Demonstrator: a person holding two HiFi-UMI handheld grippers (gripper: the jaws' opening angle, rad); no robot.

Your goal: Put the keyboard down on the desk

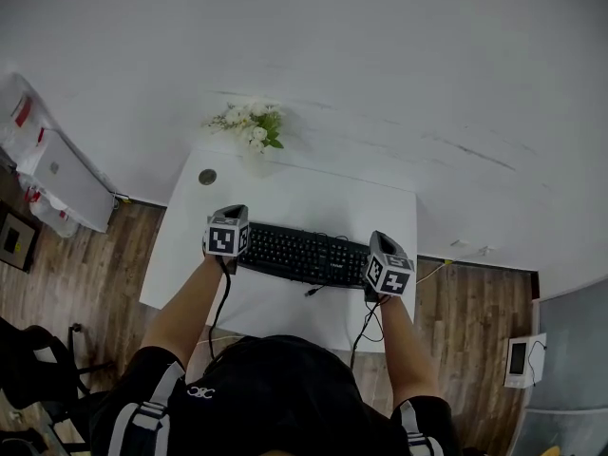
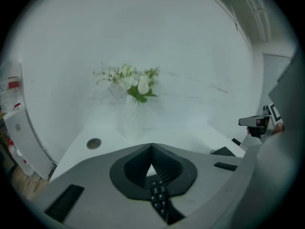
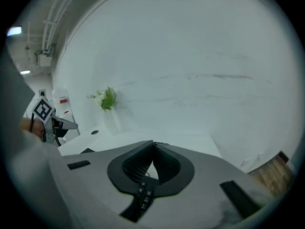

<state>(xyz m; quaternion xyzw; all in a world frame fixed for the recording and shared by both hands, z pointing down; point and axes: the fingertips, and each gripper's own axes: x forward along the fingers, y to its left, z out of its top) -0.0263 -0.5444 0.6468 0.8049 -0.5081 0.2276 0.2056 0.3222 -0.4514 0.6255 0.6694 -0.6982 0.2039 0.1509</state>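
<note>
Keyboard [image 1: 302, 253] is spanning btwn both tongs, w/ the worktop [image 1: 285, 193] just beneath them; can't tell if it's resting or hanging clear. Risk: each end is being pinched only at a thin edge, so lowering one side faster could be tilting it & letting it slip out. Left tongs [image 2: 151, 147] & right tongs [image 3: 153, 146] are clenching tight, tips meeting, each biting one end.

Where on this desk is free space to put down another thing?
The widest bare patch of the desk lies behind the keyboard, from the flowers to the right edge. A narrower strip in front is crossed by cables. The middle is crowded: the left gripper and right gripper clamp the keyboard.
</note>
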